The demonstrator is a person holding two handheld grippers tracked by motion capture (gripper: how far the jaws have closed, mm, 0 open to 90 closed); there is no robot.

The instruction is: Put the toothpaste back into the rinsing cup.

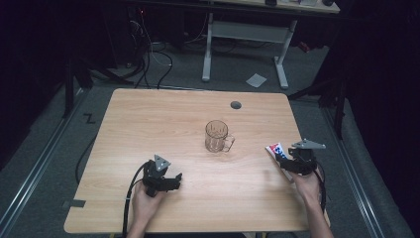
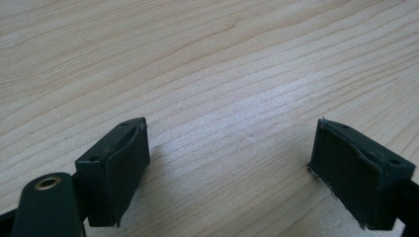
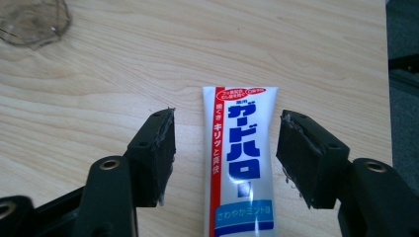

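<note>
- We work at a pale wooden table [image 1: 148,119] in a dark room, with a desk frame and cables on the floor beyond it.
- A white and blue toothpaste tube [image 3: 240,153] lies flat near the table's 4 o'clock edge. A clear glass mug [image 1: 217,136] stands at the centre, toward 10 o'clock from the tube.
- Our right gripper [image 3: 225,158] straddles the tube: jaws wide apart, a gap on each side, pads not pressing it.
- Our left gripper [image 2: 230,168] rests at 7 o'clock, jaws spread over bare wood and holding nothing.
- Risk, as we judge it: the soft tube could squash or slide out if we close near its tail, and a shove might push it over the nearby edge.
- Both forearms enter from 6 o'clock, with each hand low over the tabletop.
</note>
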